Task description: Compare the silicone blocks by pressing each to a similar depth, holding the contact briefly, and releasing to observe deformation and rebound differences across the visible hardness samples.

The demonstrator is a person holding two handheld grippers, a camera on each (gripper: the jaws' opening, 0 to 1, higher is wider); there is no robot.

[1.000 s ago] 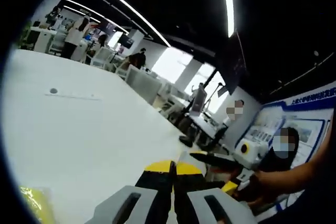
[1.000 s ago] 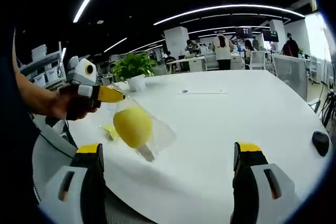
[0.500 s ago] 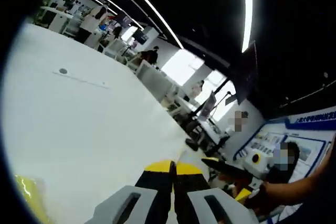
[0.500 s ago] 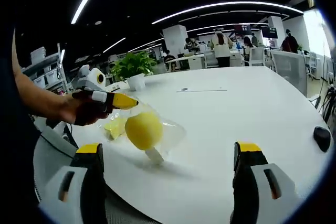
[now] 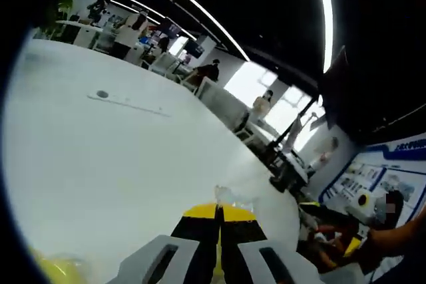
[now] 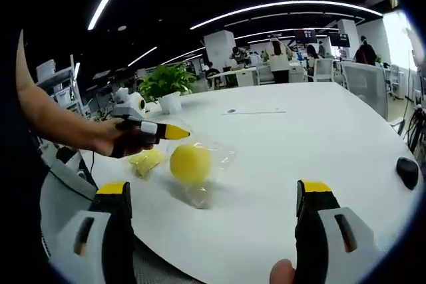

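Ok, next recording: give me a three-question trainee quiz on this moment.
1. True or false: the left gripper is shut on the clear bag.
2. What stands at the table's far edge behind the bag? A) potted plant B) kettle C) lamp
3. Fill in: the right gripper's jaws stand wide ____.

Key: 1 true, its yellow tips pinch the bag holding the yellow ball. 2 A, the potted plant on the white table. 3 open.

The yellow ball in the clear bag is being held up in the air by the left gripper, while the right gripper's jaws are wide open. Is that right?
Not quite. In the right gripper view the yellow ball in its clear bag rests on the white table, not in the air. The left gripper is shut on the bag's top edge. The right gripper does have its jaws wide open.
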